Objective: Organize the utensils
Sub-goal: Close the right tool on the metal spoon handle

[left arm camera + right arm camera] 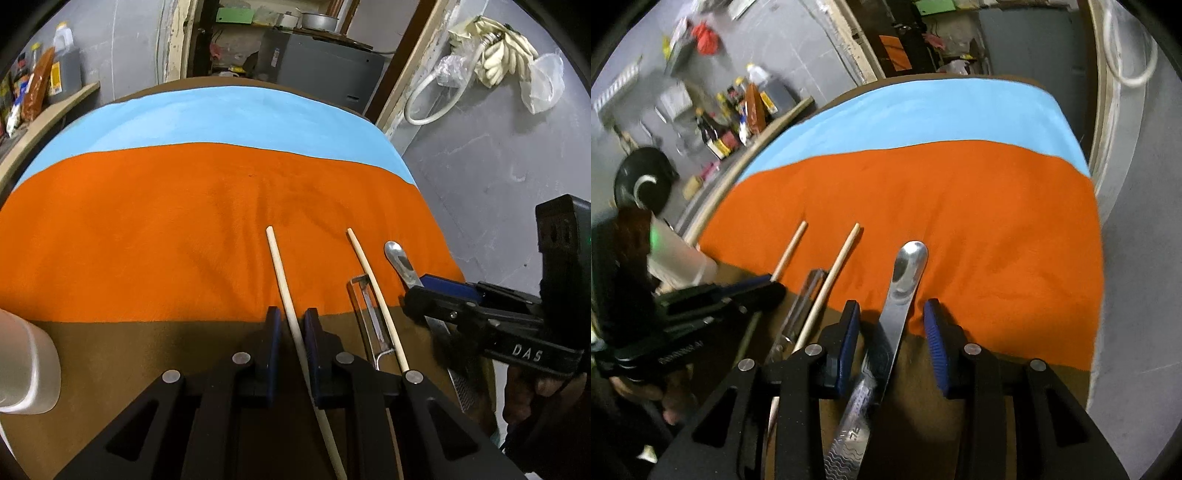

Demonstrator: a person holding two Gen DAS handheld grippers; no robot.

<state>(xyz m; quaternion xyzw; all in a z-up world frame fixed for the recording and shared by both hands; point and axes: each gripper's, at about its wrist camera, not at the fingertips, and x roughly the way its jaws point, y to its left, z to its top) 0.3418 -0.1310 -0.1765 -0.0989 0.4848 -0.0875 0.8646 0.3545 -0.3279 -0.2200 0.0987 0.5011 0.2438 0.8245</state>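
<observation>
Two pale wooden chopsticks lie side by side on the orange cloth. The left chopstick (286, 295) runs between the pads of my left gripper (291, 328), whose jaws stand slightly apart around it without clamping it. The right chopstick (373, 291) lies beside a clear-handled utensil (369, 314). A steel spoon (905, 273) lies between the wide-open jaws of my right gripper (892, 325), its patterned handle running back under the gripper. In the right wrist view both chopsticks (842, 262) show left of the spoon.
The table is covered by a brown cloth (147, 350) with orange (184, 229) and light blue (221, 118) bands. A white cup (26, 365) stands at the near left edge. A shelf with bottles (40, 81) is at far left. The table's right edge drops to grey floor (498, 177).
</observation>
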